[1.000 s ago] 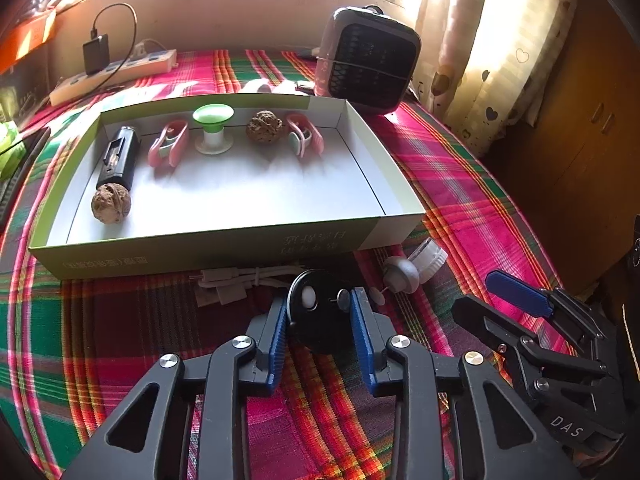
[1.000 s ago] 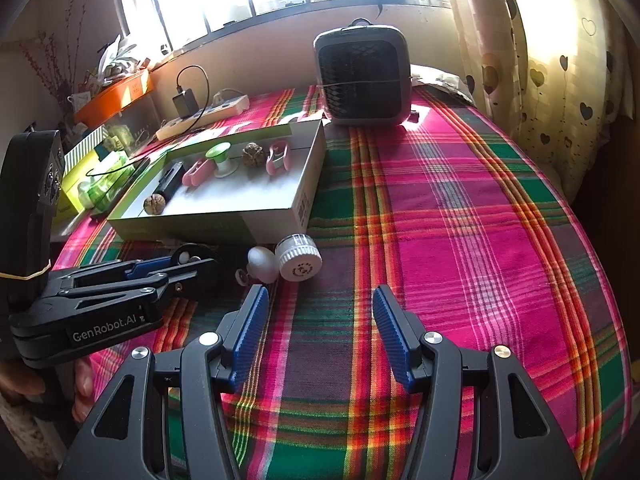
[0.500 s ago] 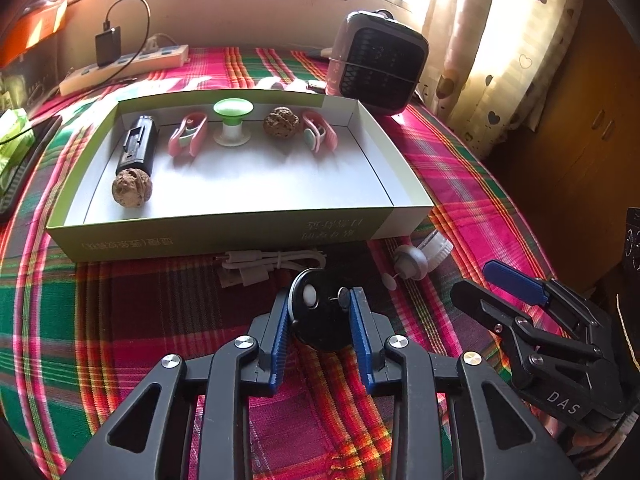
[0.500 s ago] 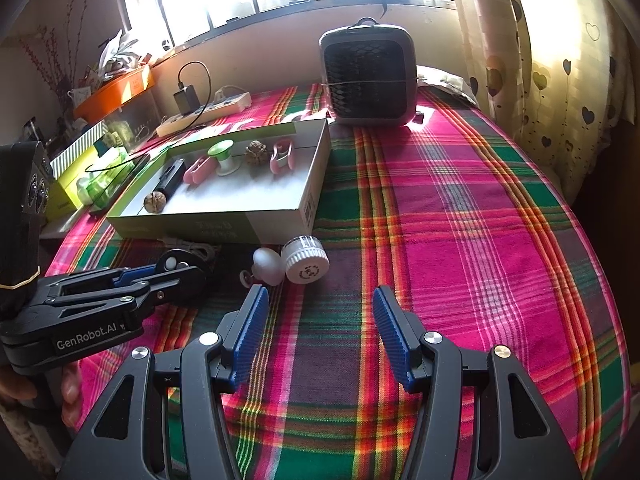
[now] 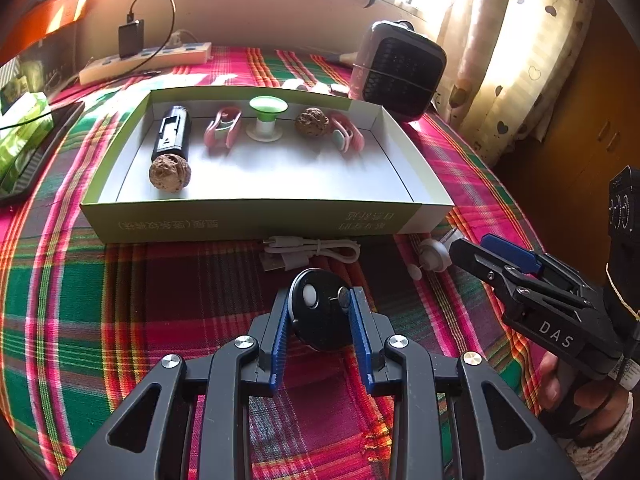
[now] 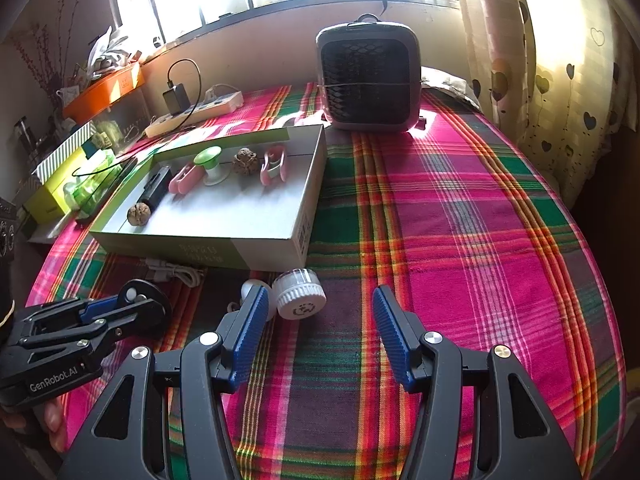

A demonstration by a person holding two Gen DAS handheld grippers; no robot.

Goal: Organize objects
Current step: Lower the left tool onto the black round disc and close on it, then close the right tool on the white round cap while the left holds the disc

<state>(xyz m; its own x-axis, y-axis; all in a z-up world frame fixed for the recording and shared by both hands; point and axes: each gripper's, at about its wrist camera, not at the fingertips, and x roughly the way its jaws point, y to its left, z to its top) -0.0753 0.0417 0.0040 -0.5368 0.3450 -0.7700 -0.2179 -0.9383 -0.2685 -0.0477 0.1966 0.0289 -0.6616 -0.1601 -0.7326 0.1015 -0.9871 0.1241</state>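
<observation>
My left gripper [image 5: 320, 300] is shut on a black round disc [image 5: 316, 316] with a white button, held over the plaid cloth in front of the shallow green-and-white box [image 5: 248, 220]. The box holds a black device [image 5: 172, 134], two walnuts [image 5: 170, 172], two pink clips [image 5: 222, 132] and a green-topped spool [image 5: 266, 114]. A coiled white cable [image 5: 308, 250] lies against the box front. In the right wrist view my right gripper [image 6: 320, 296] stands open just behind a white ribbed cap [image 6: 300, 300] and a pale ball [image 6: 250, 288]. Nothing sits between its fingers.
A grey heater [image 6: 370, 80] stands behind the box's right end. A power strip [image 5: 148, 64] with a black charger lies at the back left. Green packets [image 6: 80, 184] and clutter crowd the far left. Bare plaid cloth [image 6: 460, 240] spreads to the right; a curtain hangs past it.
My left gripper has carried the black disc a little to the left and back from the box front. The right gripper has kept still.
</observation>
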